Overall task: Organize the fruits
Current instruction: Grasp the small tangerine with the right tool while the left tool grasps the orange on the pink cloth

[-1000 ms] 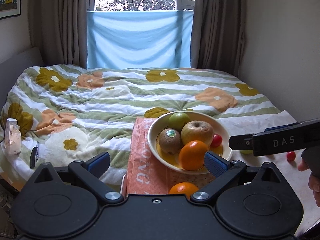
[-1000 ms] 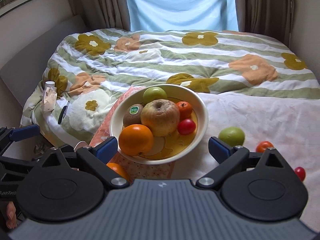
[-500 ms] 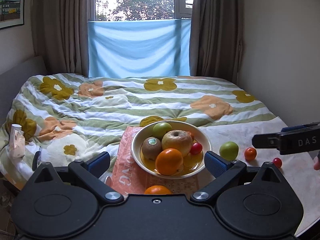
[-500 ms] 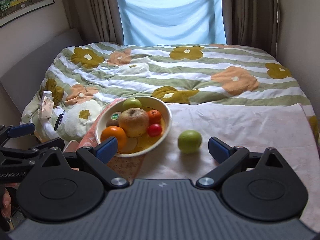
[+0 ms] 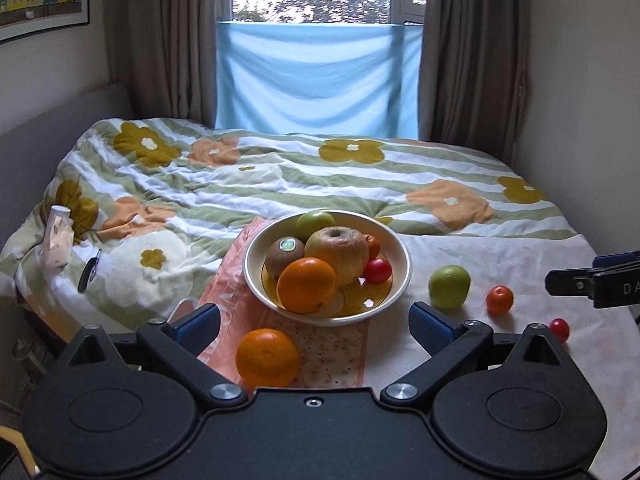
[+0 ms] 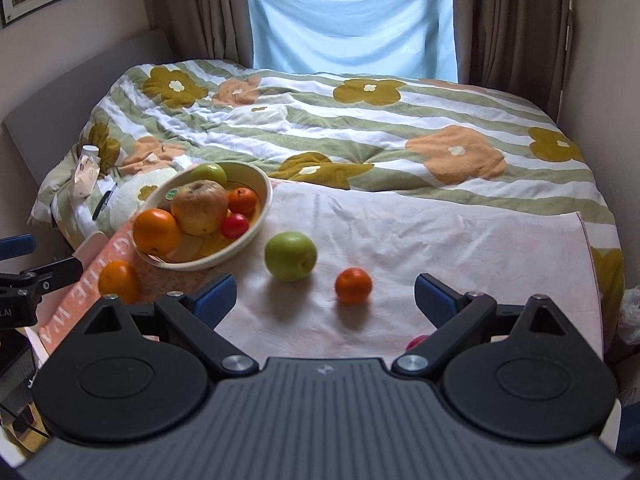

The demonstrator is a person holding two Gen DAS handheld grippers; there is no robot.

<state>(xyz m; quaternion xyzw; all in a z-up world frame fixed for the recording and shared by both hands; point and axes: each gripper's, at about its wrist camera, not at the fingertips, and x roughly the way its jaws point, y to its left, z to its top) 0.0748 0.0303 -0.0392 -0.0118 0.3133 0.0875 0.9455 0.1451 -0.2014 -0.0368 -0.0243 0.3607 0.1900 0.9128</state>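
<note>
Fruits are approached by two sets of tongs, left tongs (image 5: 314, 320) and right tongs (image 6: 325, 294), both spread wide and empty, presumably readied for gathering. Six fruits are counted in the bowl (image 5: 396, 248); loose on the bed: one orange (image 5: 267, 357), one green apple (image 6: 291, 256), one tangerine (image 6: 353, 285), one small red fruit (image 5: 559, 329).

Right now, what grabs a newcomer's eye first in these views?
The cream round bowl, piled with fruit, sits on an orange patterned cloth at the bed's near edge. Loose beside it on the white sheet lie a green apple and a small orange tomato; both claws hover open, empty.
</note>
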